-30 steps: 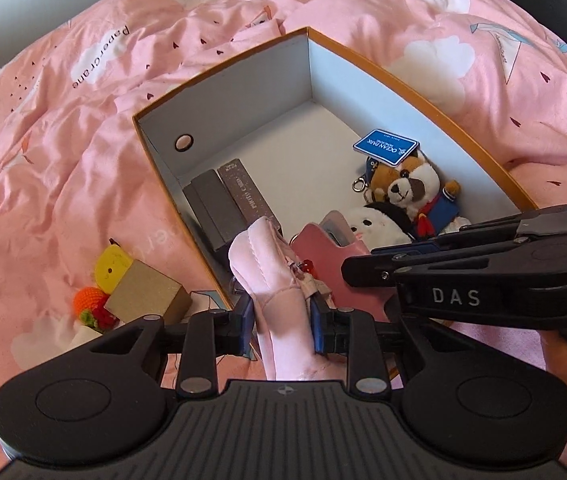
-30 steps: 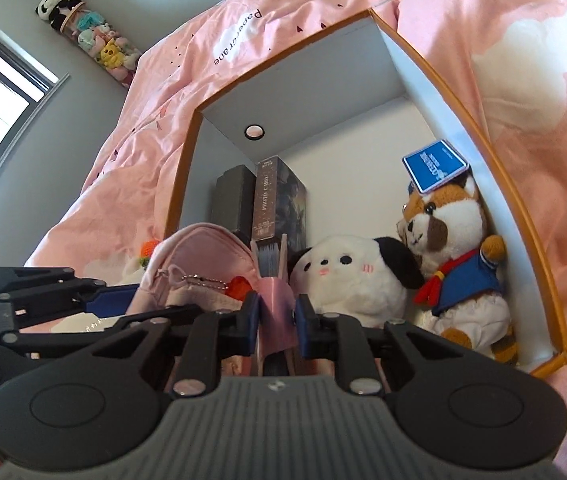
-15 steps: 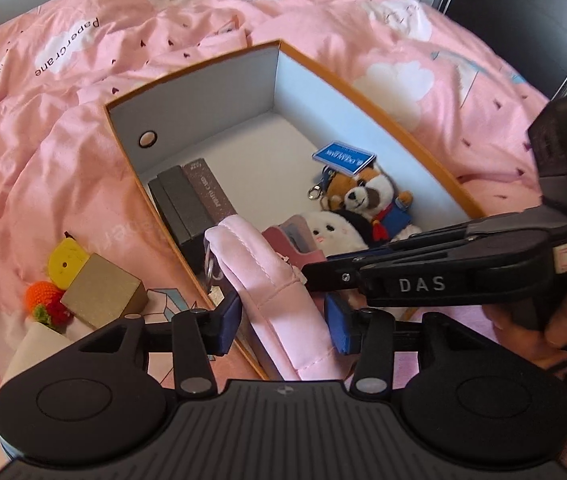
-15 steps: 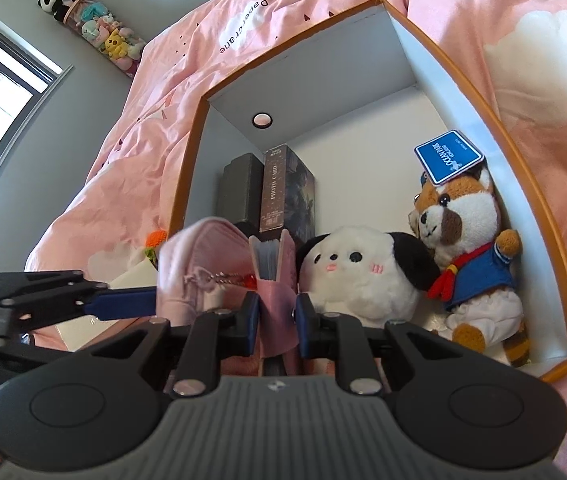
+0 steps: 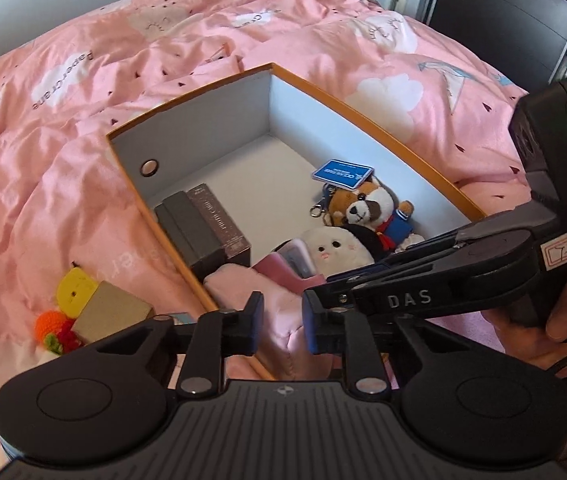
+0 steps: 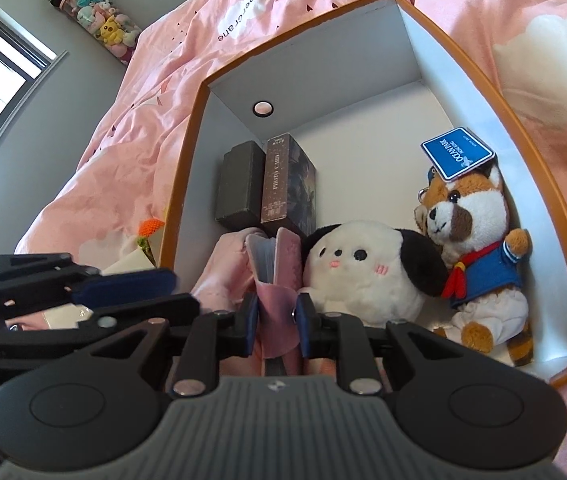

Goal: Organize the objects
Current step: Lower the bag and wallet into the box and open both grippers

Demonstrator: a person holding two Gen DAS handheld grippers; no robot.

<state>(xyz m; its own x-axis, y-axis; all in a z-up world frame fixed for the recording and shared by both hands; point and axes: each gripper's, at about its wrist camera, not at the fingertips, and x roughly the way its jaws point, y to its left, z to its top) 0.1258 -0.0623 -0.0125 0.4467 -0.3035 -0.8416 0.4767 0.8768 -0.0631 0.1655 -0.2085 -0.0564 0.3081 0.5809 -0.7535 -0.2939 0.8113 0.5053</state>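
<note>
"Papercrane" on duvet (image 6: 243,12); "PHOTO CARD" on box spine (image 6: 277,178); "DAS" on right tongs (image 5: 409,300).

A box (image 5: 363,120) sits on a bed (image 5: 83,160). In the left wrist view, two small cases (image 5: 203,228) stand side by side against its left wall, two plush toys (image 6: 403,264) lie along its right wall, and a pouch (image 5: 279,312) and card album (image 6: 279,264) stand between them at the near end. Left of the box, outside it, a block (image 5: 111,312) and small toys (image 5: 59,328) lie on the bed.
</note>
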